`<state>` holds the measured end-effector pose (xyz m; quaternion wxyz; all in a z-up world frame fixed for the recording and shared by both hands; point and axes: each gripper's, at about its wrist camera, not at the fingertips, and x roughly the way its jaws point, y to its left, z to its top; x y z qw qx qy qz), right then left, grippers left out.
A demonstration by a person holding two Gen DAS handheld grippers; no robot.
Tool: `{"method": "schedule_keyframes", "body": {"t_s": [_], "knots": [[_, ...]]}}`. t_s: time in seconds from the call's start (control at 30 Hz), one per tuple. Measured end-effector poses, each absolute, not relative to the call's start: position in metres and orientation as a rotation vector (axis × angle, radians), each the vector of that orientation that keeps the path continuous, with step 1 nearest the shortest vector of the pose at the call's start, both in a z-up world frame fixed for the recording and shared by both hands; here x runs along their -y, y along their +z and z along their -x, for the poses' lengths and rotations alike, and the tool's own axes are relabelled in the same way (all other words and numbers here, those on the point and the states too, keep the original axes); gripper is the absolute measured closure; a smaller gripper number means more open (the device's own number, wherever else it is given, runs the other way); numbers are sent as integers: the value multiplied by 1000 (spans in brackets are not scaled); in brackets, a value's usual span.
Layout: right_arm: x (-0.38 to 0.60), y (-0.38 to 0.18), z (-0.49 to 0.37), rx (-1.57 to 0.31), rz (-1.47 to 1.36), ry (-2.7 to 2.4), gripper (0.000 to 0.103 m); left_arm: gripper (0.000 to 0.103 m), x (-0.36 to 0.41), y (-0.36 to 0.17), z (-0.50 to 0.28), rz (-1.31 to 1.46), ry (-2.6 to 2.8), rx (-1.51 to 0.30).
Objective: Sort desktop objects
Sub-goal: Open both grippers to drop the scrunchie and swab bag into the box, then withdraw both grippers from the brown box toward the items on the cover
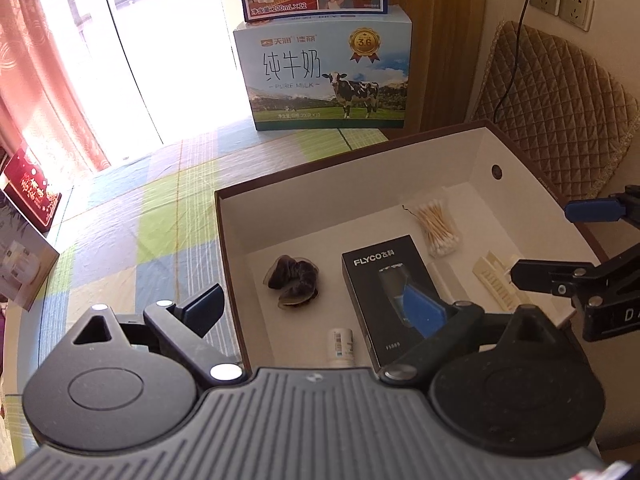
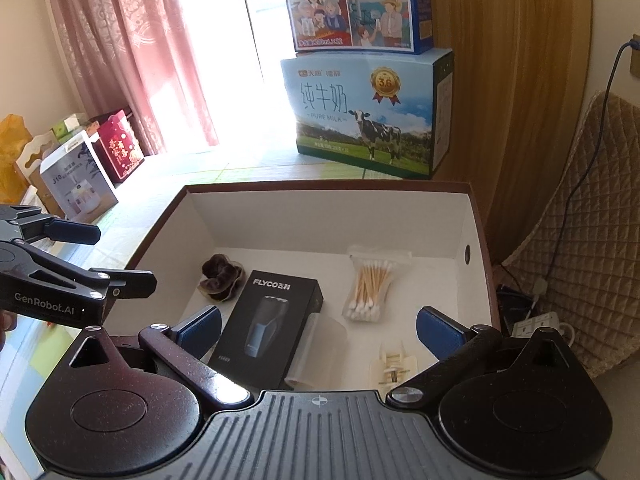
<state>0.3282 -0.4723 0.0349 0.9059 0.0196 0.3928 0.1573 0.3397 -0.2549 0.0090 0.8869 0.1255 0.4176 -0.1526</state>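
I see L gripper (image 1: pixel 320 312) spread wide over the box (image 1: pixel 440 136), holding nothing. R gripper (image 2: pixel 320 330) likewise wide, empty (razor carton (image 2: pixel 266 320) lies below, untouched).

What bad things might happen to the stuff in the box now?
1. The cotton swabs sit in a thin clear bag; a pinch from the open right tool might crush or spill them.
2. The shaver box lies close to the white comb, so grabbing one may nudge the other.
3. Both tools hover near each other and could bump.
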Motion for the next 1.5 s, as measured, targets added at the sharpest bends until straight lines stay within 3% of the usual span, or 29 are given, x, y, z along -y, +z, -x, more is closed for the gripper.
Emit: {"method": "schedule_keyframes", "body": {"t_s": [1.5], "knots": [[427,55,-227,-765,-11,391,2,5,204,28,-220,-216,-230,-829]]}}
